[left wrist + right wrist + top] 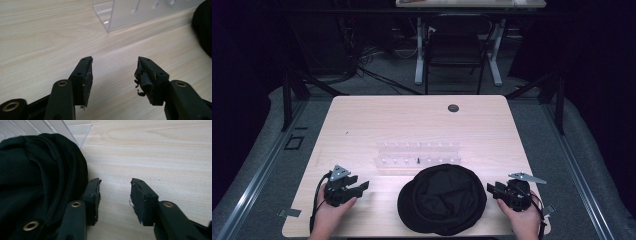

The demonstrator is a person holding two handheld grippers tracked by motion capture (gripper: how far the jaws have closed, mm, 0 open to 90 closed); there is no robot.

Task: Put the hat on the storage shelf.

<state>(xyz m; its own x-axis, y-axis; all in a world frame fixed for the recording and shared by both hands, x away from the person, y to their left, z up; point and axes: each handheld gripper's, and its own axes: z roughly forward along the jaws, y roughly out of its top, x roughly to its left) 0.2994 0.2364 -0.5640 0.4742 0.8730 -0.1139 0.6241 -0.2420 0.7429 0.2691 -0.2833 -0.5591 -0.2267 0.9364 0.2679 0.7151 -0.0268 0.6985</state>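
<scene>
A black cap (pixel 442 199) lies on the wooden table (pixel 412 120) near its front edge, between my two grippers. My left gripper (pixel 360 186) rests on the table to the cap's left, jaws open and empty; in the left gripper view its fingertips (pixel 115 65) frame bare wood, with the cap's edge (pixel 203 27) at the far right. My right gripper (pixel 490 189) sits just right of the cap, open. In the right gripper view its jaws (pixel 115 185) stand apart over bare wood, and the cap (pixel 32 177) lies against the left jaw's outer side.
A clear acrylic rack (pixel 417 156) with small pegs stands just behind the cap; its corner (pixel 110 17) shows ahead of the left gripper. A round cable hole (pixel 453 108) sits near the table's far edge. Desk legs and cables (pixel 457 55) lie beyond.
</scene>
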